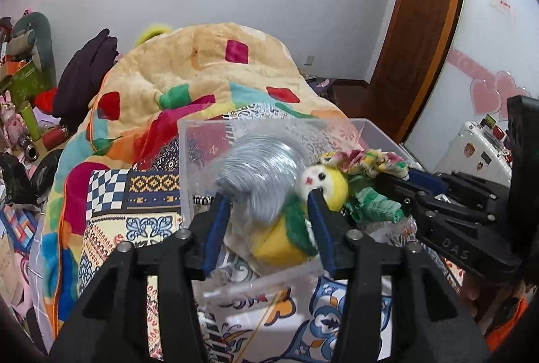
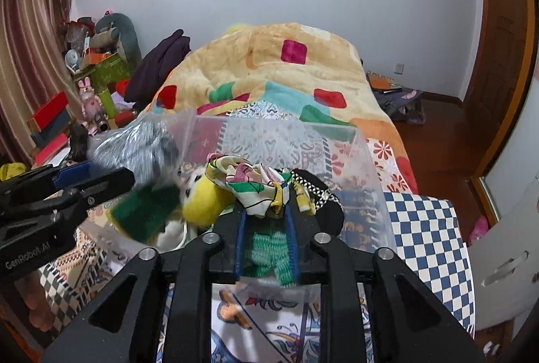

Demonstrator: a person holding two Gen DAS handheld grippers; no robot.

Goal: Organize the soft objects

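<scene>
A clear plastic bin point(image 1: 188, 157) stands on the bed; it also shows in the right wrist view point(image 2: 367, 154). My left gripper point(image 1: 269, 204) is shut on a yellow and green plush toy point(image 1: 279, 235) with a grey fluffy tail, holding it over the bin's near edge. The toy also shows in the right wrist view point(image 2: 202, 201). My right gripper point(image 2: 264, 218) is shut on a bundle of floral cloth point(image 2: 249, 184) and green knit fabric point(image 2: 269, 252), over the bin. The right gripper also shows in the left wrist view point(image 1: 387, 184).
A colourful blanket point(image 1: 202, 66) is heaped on the bed behind the bin. A patterned sheet point(image 1: 134, 204) covers the bed. Cluttered boxes and toys point(image 2: 94, 80) stand at the left. A wooden door point(image 1: 421, 19) is at the right. A white case point(image 1: 478, 147) stands at the far right.
</scene>
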